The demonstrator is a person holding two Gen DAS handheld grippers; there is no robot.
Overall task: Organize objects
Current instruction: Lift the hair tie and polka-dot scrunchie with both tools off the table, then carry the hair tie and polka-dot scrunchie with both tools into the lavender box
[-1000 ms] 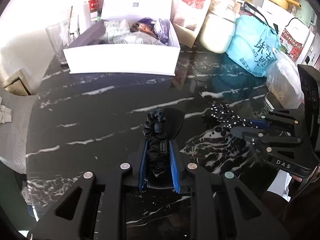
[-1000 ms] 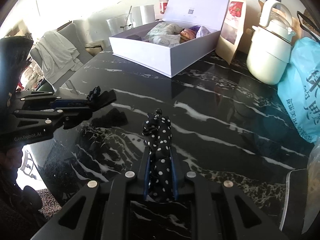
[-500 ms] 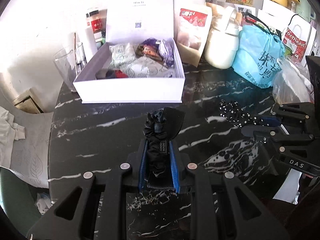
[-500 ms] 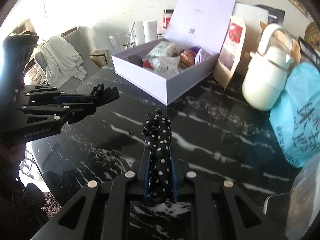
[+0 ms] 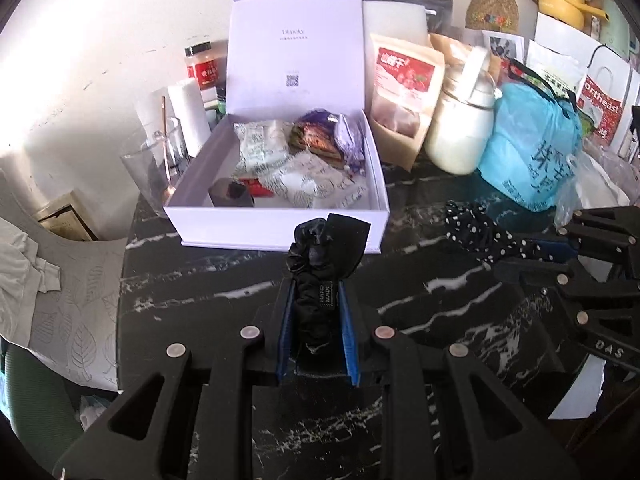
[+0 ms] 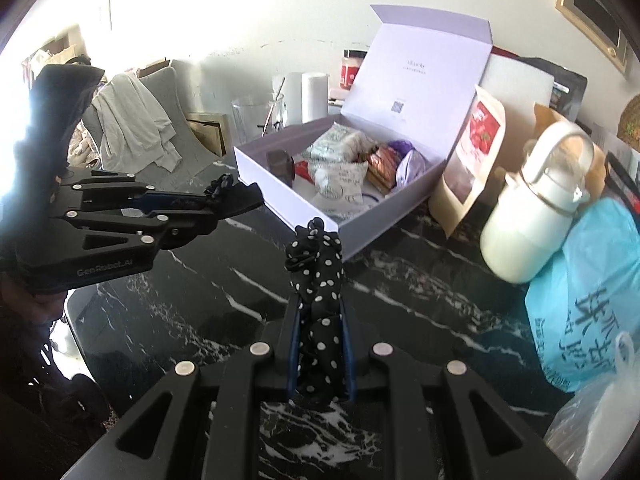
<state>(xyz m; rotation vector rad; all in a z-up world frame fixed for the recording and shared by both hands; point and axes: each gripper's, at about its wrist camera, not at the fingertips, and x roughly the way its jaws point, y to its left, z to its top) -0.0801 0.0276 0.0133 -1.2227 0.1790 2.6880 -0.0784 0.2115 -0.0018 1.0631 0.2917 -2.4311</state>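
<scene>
Black marble table against sunlit white wall.

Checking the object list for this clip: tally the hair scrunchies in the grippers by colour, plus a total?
Plain black scrunchie: 1, clamped in the left gripper
Black scrunchie with white polka dots: 1, clamped in the right gripper
Total: 2, both held above the black marble table, in front of the open white box.
</scene>
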